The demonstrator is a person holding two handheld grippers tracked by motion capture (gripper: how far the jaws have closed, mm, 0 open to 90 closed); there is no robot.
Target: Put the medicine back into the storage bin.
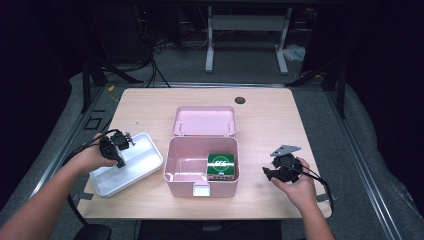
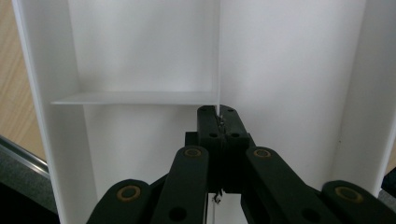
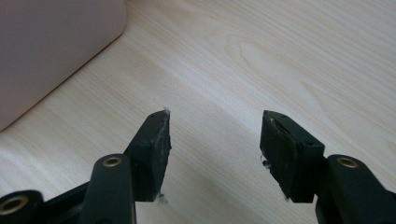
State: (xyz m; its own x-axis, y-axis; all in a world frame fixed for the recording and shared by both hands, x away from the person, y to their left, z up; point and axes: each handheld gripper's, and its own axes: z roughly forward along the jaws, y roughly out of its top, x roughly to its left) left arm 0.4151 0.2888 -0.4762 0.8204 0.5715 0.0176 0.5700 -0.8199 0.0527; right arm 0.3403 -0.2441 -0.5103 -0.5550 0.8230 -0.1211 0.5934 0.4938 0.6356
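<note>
While the left gripper (image 2: pixel 218 122) stands over the white tray (image 1: pixel 150 162), its jaws are clamped on the tray's thin divider (image 2: pixel 218 56). Right gripper (image 3: pixel 215 140) hovers with jaws half apart, nothing between them, bare wooden table (image 3: pixel 280 56) beneath, pink box (image 3: pixel 46 51) just beyond its left jaw. Room behind is dark.

High view looks forward and down over the table (image 1: pixel 260 107), pink box (image 1: pixel 201 167) central; left gripper view sits close inside the white tray (image 2: pixel 140 56) left of the box. Right gripper view faces bare tabletop close up, the box wall at its upper left, shared with the high view.
</note>
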